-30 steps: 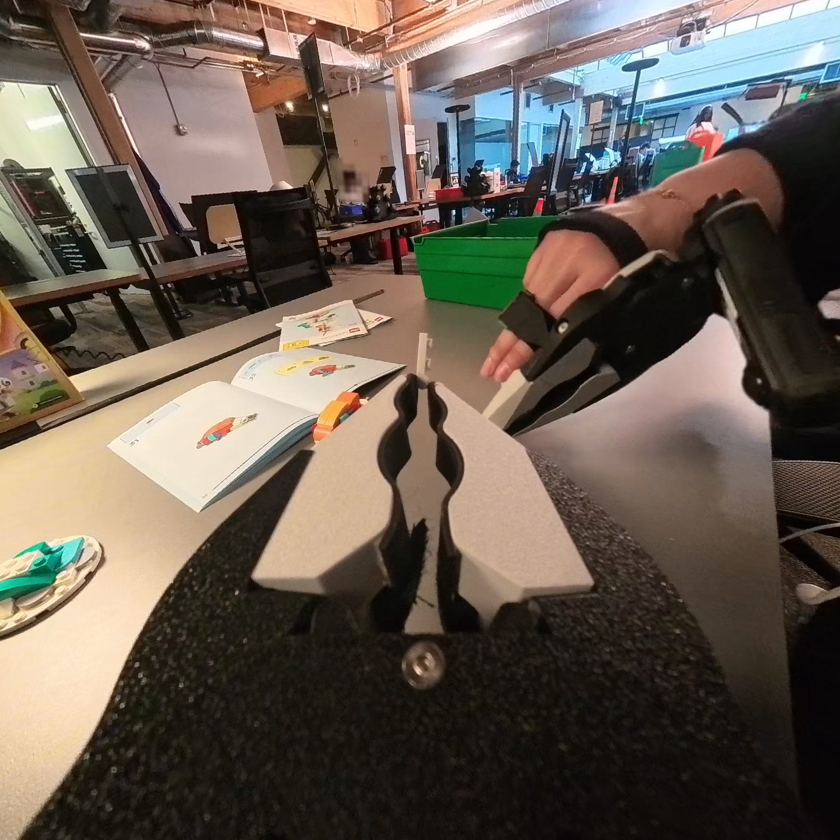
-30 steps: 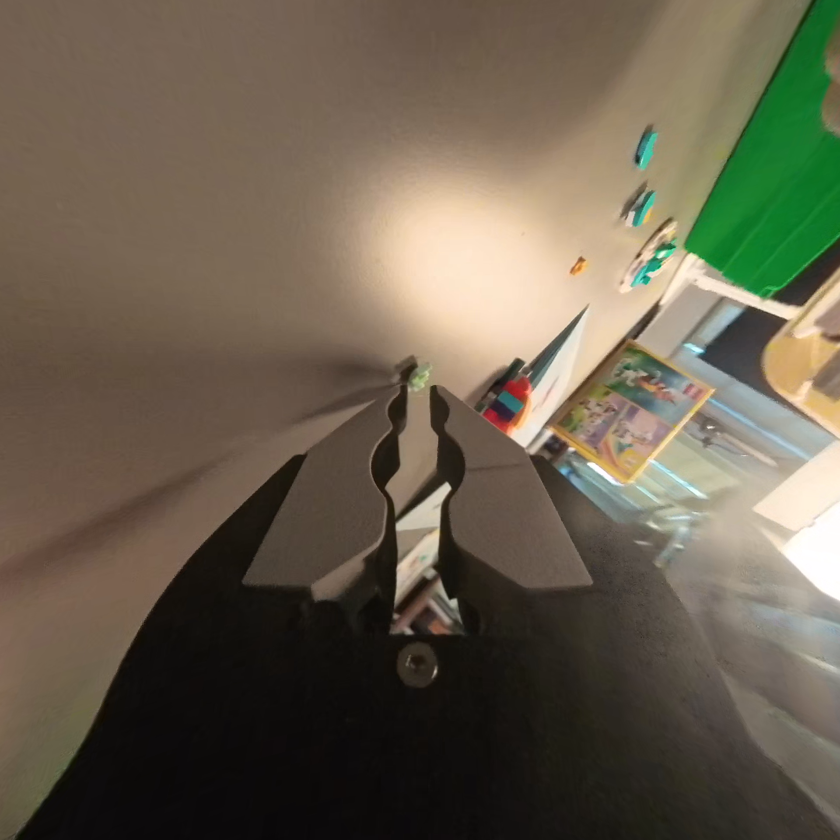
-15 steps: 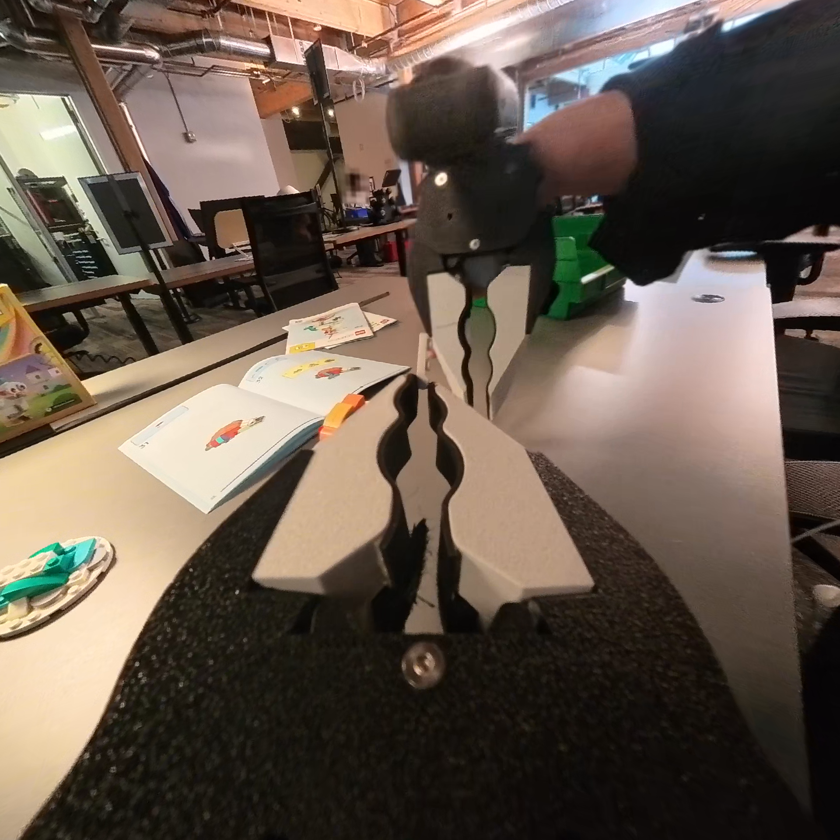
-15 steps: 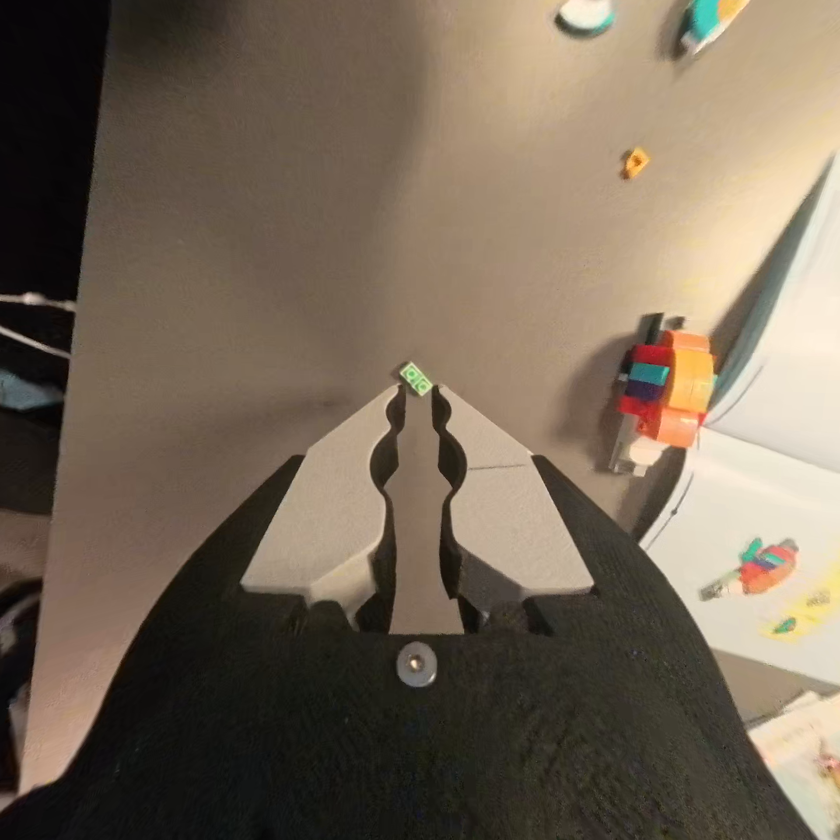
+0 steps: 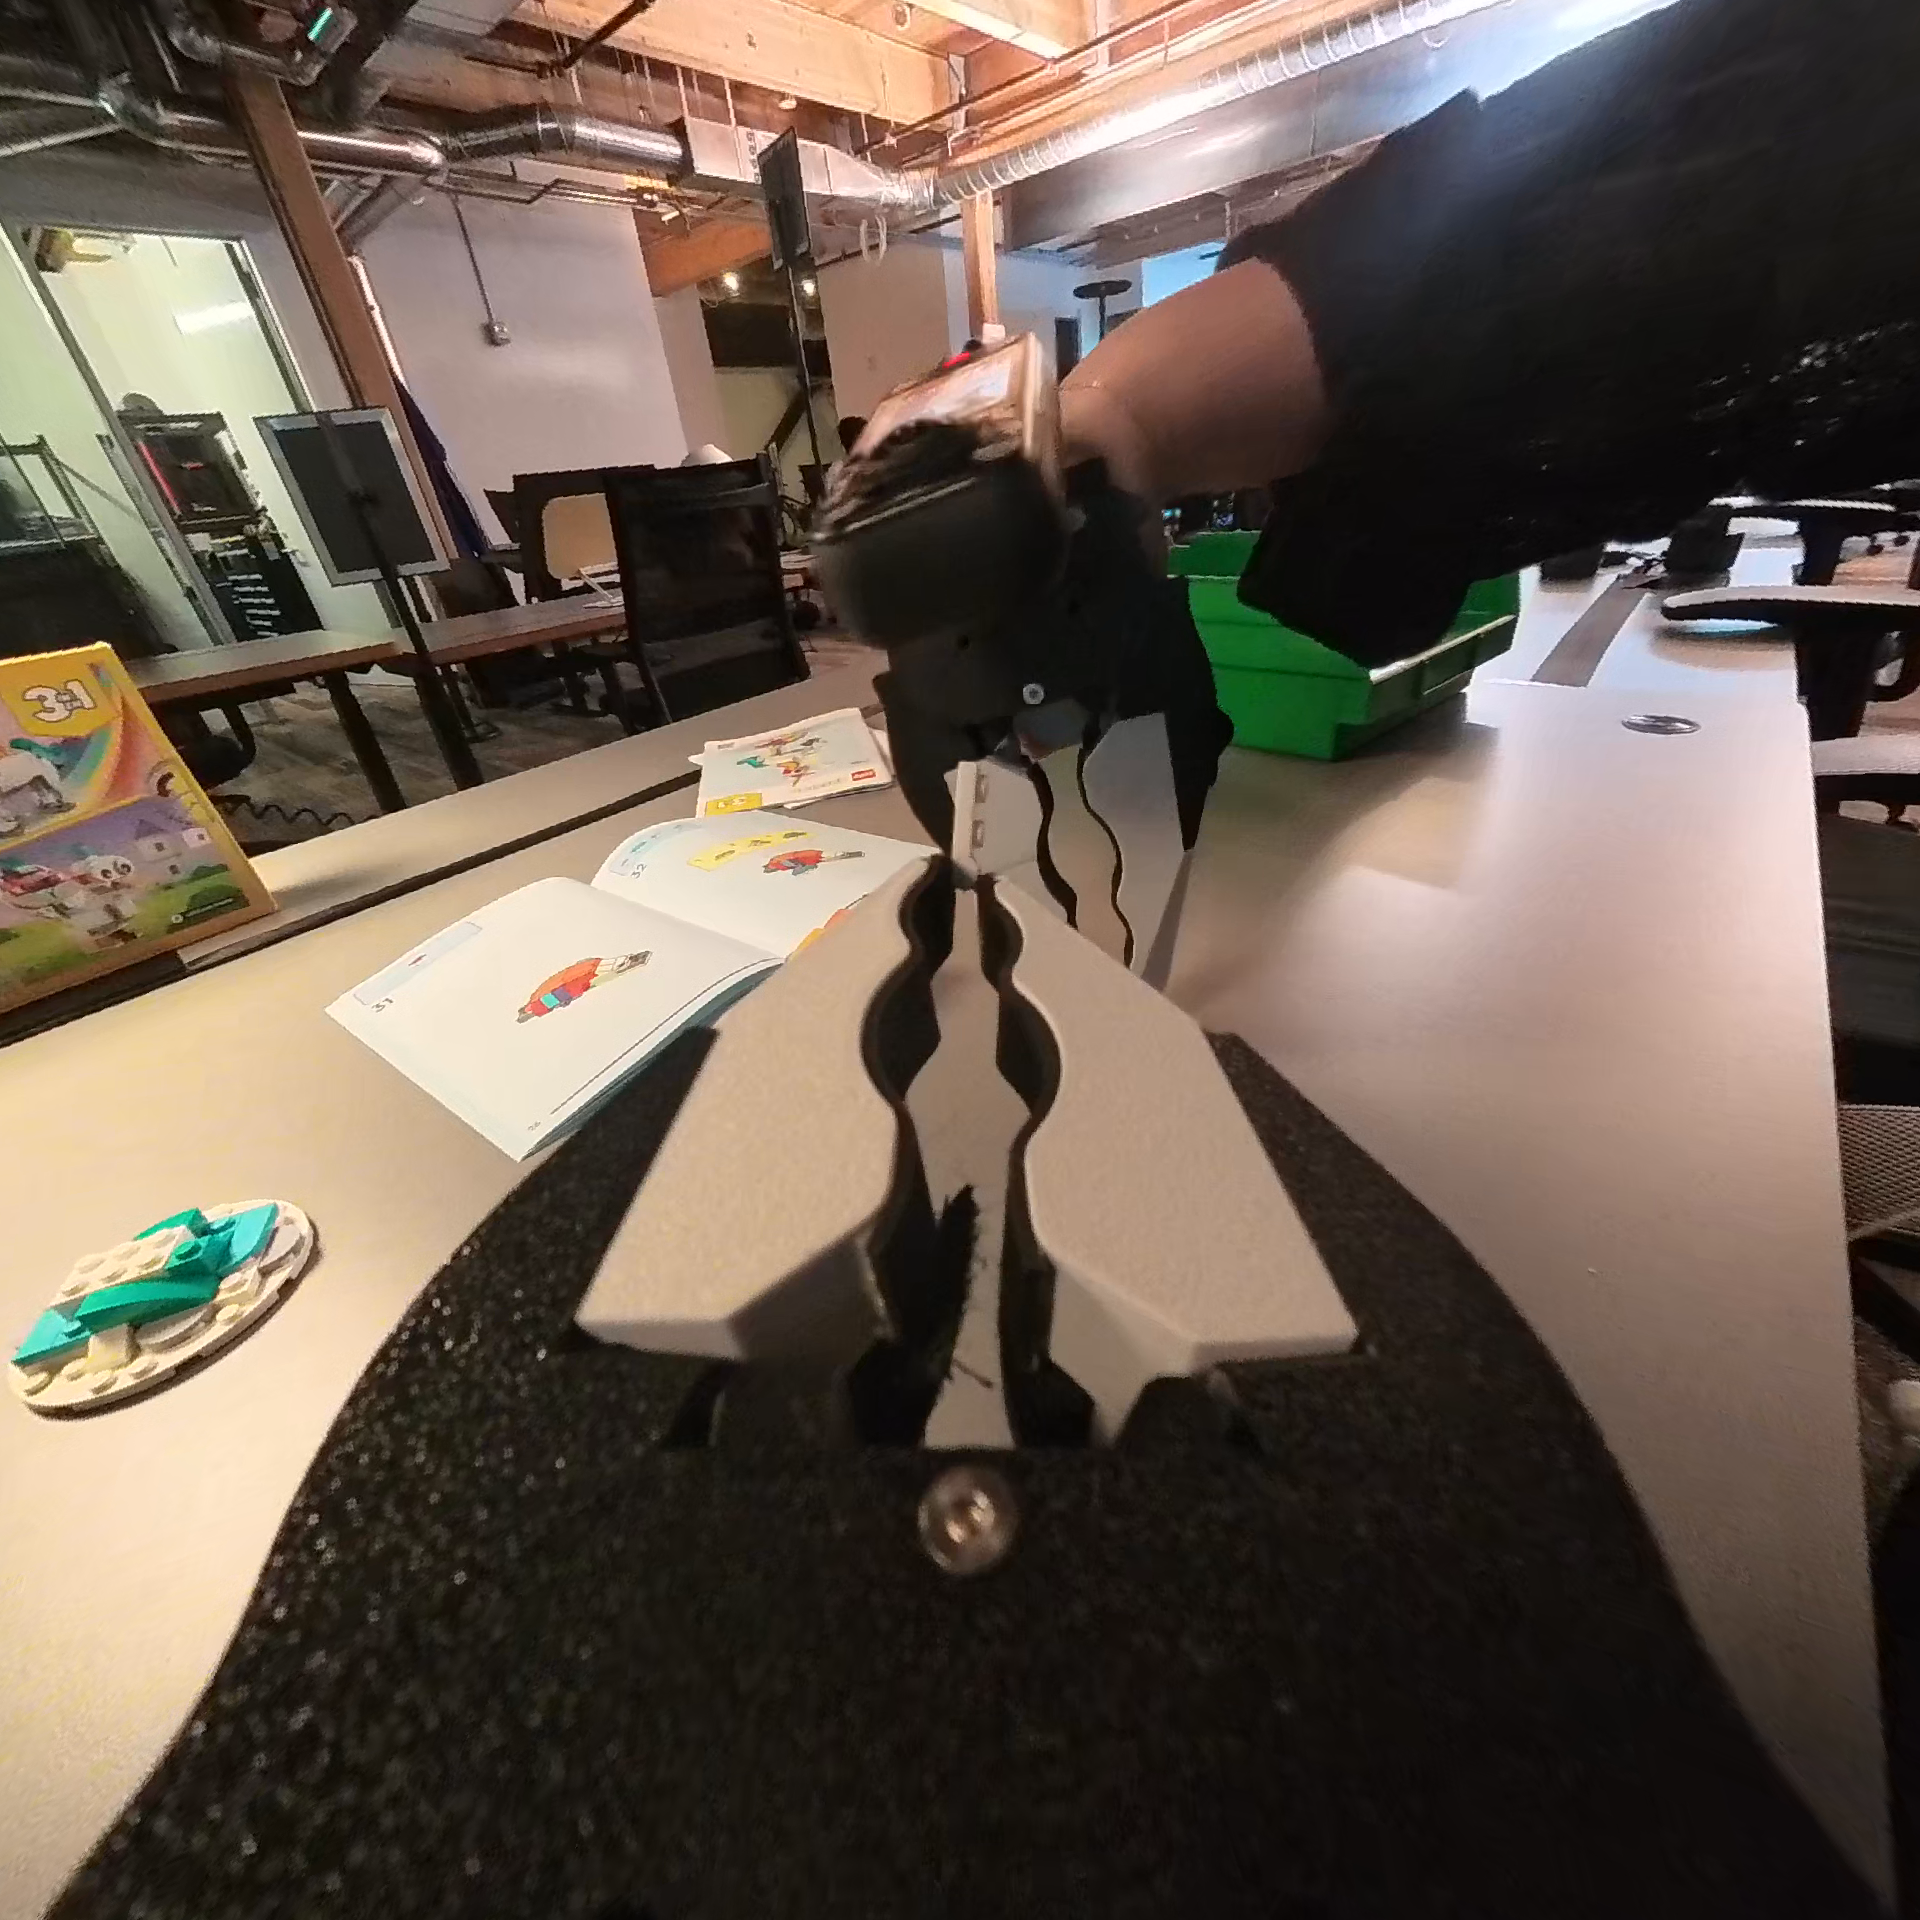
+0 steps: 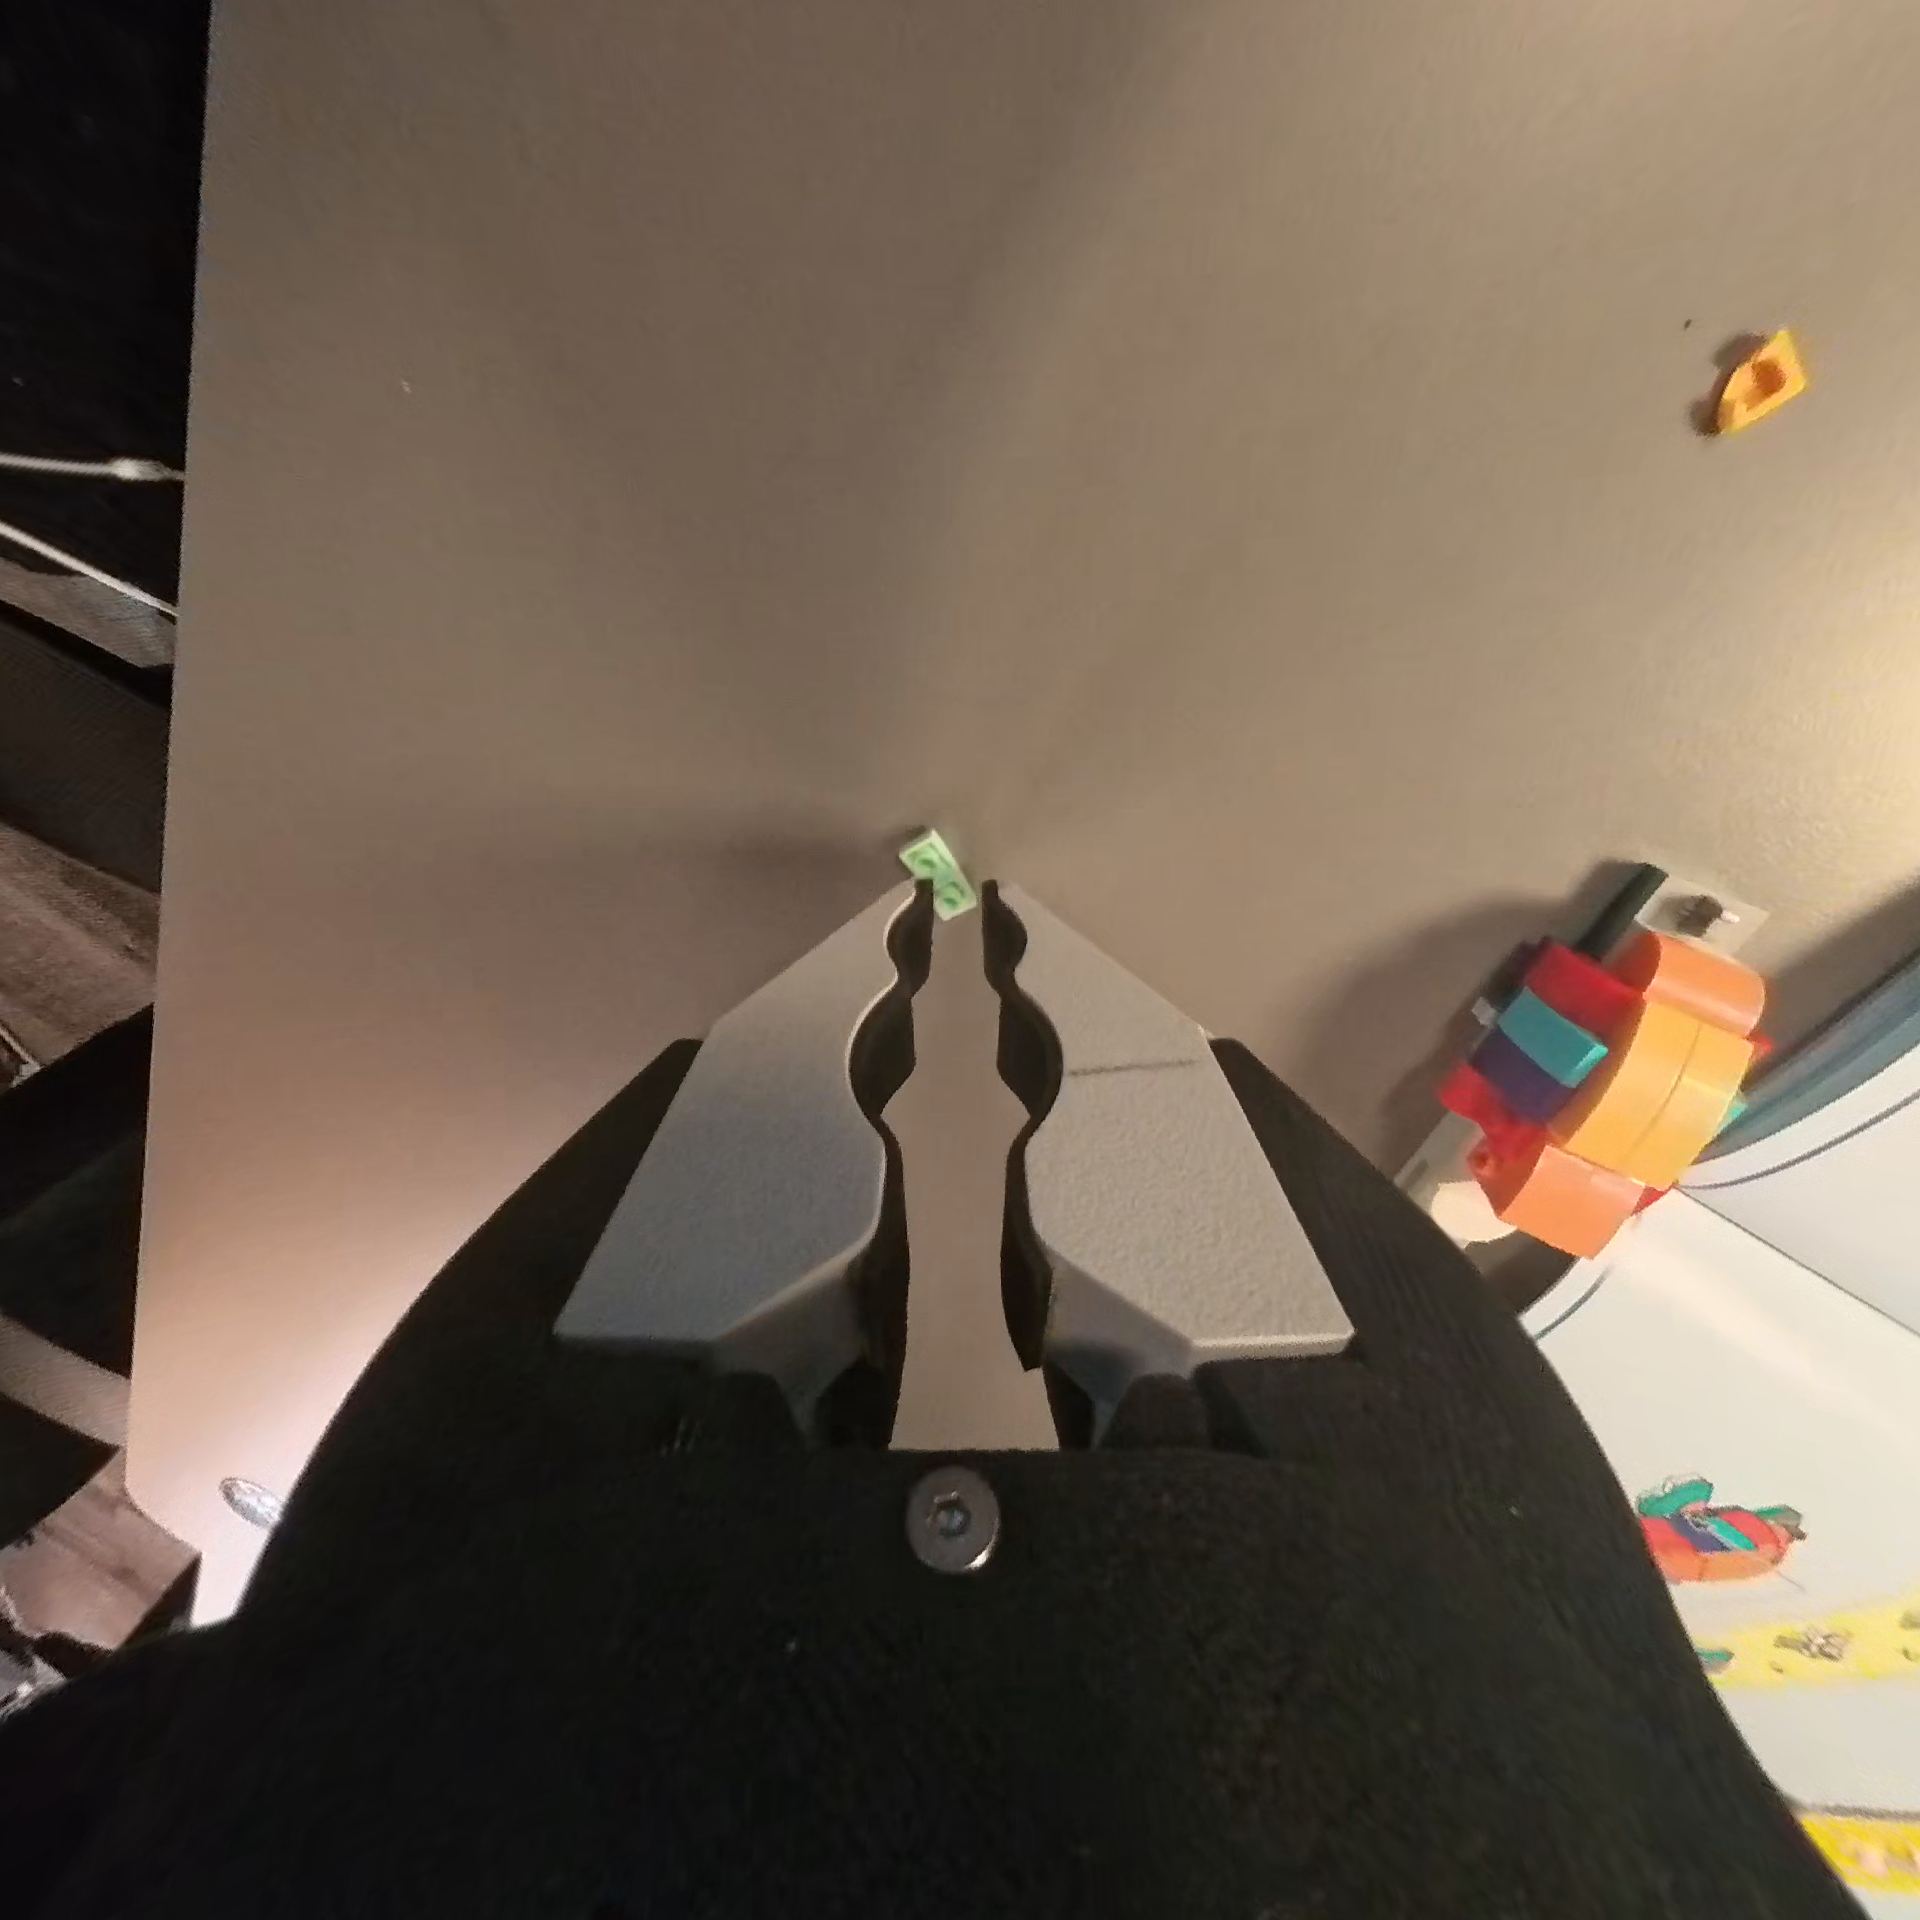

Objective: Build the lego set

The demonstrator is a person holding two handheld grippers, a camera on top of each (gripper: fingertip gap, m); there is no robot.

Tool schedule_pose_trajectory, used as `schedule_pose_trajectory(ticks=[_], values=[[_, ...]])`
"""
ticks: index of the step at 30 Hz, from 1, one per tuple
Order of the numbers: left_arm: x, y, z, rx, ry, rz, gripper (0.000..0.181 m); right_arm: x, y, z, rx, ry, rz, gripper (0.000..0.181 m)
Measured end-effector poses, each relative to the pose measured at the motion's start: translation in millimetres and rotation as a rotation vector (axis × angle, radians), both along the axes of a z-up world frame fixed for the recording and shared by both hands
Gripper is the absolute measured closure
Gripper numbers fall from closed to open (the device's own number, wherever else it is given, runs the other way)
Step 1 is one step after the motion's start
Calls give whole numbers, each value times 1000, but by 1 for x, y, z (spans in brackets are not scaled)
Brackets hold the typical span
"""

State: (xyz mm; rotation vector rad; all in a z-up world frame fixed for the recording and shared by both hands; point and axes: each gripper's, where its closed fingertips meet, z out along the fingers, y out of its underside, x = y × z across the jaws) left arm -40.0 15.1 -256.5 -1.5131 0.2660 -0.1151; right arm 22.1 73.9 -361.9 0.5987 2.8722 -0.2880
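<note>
My left gripper (image 5: 963,881) is held above the table and is shut on a thin white lego piece (image 5: 979,816) that stands up from its tips. My right gripper (image 6: 951,891) points down at the grey table (image 6: 727,468) and is shut on a small green two-stud plate (image 6: 938,871). It also shows in the left wrist view (image 5: 1099,940), just beyond the white piece. A part-built model (image 6: 1621,1091) of orange, red, teal and purple bricks lies to the right of my right gripper, against the booklet's edge. My left fingers mostly hide it in the left wrist view.
An open instruction booklet (image 5: 582,987) lies left of my left gripper, a second booklet (image 5: 790,774) behind it. A round white plate with teal pieces (image 5: 156,1299) sits near left. The set's box (image 5: 104,821), a green bin (image 5: 1340,665), a loose yellow piece (image 6: 1756,395). There is about 15 cm between the tips of the two grippers.
My right gripper has swung from lying sideways to pointing straight down in front of my left gripper, still holding the green plate. My left gripper has shifted slightly, still holding the white piece.
</note>
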Motion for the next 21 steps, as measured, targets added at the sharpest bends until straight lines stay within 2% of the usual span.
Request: schedule_pose_trajectory(ticks=[12,16,21], values=[[1,0,0,1,8,-1,179,5,-4,-2,50,60,34,170],[2,0,1,3,10,-5,179,7,-3,-5,106,195,28,177],[4,-1,1,3,15,-11,179,7,-3,-4,116,344,-83,177]])
